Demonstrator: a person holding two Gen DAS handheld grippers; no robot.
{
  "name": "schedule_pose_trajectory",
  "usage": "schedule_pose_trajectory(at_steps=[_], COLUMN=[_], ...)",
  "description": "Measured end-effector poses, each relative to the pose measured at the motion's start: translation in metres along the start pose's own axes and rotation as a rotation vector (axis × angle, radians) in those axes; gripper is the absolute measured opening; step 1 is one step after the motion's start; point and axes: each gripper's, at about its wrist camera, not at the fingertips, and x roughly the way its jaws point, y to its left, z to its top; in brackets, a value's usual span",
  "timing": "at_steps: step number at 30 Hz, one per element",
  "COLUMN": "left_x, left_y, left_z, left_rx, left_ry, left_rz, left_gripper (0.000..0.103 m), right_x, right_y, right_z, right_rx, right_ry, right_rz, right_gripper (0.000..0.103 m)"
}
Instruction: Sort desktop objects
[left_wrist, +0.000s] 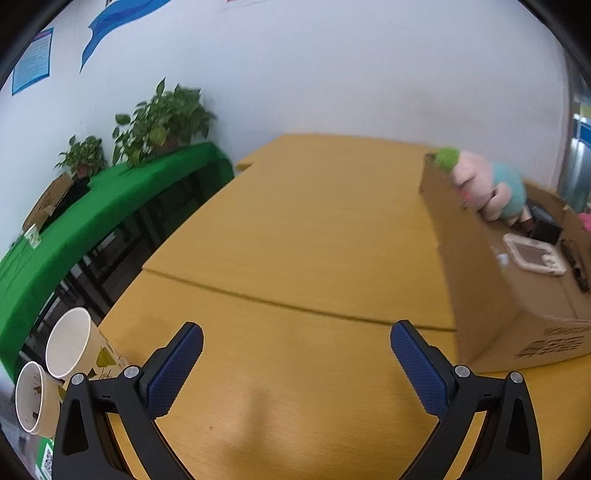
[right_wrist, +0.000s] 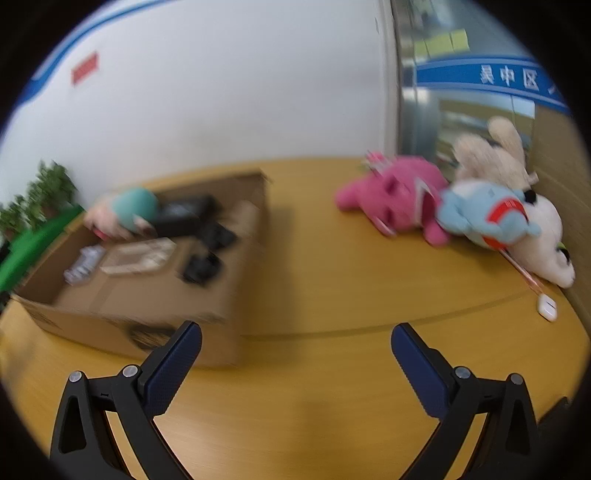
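clearly, in the left wrist view the left gripper (left_wrist: 296, 363) hangs over bare yellow desk (left_wrist: 295, 229) with its blue pads spread wide and nothing between them; the cardboard box (left_wrist: 491, 280) stands to its right, already holding a pink and teal plush (left_wrist: 491, 184), a small framed tablet-like item (left_wrist: 533, 256) and some dark things too blurred to name, while two paper cups (left_wrist: 55, 373) sit at the near left edge of the desk, beside a green-covered table with plants (left_wrist: 162, 118). in the right wrist view the right gripper (right_wrist: 296, 363) is likewise spread and empty, with the box to its left and the unsorted heap far right: a pink plush (right_wrist: 395, 201), a blue plush (right_wrist: 487, 214) lying on a white plush (right_wrist: 546, 243), a cream one (right_wrist: 495, 151) behind, and a small white case (right_wrist: 546, 306) near the right edge. judging from this, the right hand is nearer the heap, which lies ahead and to its right, its long axis running left to right. only this view shows the toys; only the left shows the cups.
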Motion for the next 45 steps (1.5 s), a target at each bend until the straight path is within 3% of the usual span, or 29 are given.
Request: schedule_pose_trajectory(at_steps=[5, 9, 13, 27, 45], left_x=[0.042, 0.061, 0.065, 0.083, 0.083], left_y=[0.017, 0.020, 0.025, 0.038, 0.038], left_z=[-0.014, -0.017, -0.011, 0.010, 0.009], left_rx=[-0.053, -0.028, -0.064, -0.099, -0.104], left_ry=[0.105, 0.158, 0.176, 0.191, 0.190], left_rz=[0.012, 0.018, 0.007, -0.004, -0.001], left_gripper=[0.103, 0.103, 0.103, 0.103, 0.103], right_x=[0.038, 0.061, 0.066, 0.093, 0.098], right_y=[-0.054, -0.070, -0.087, -0.126, -0.130], right_z=[-0.028, -0.042, -0.046, -0.015, -0.008], right_rx=[0.131, 0.103, 0.196, 0.221, 0.214], right_ry=[0.151, 0.229, 0.226, 0.242, 0.244], right_rz=[-0.051, -0.207, -0.209, -0.233, -0.222], right_gripper=[0.103, 0.102, 0.103, 0.103, 0.103])
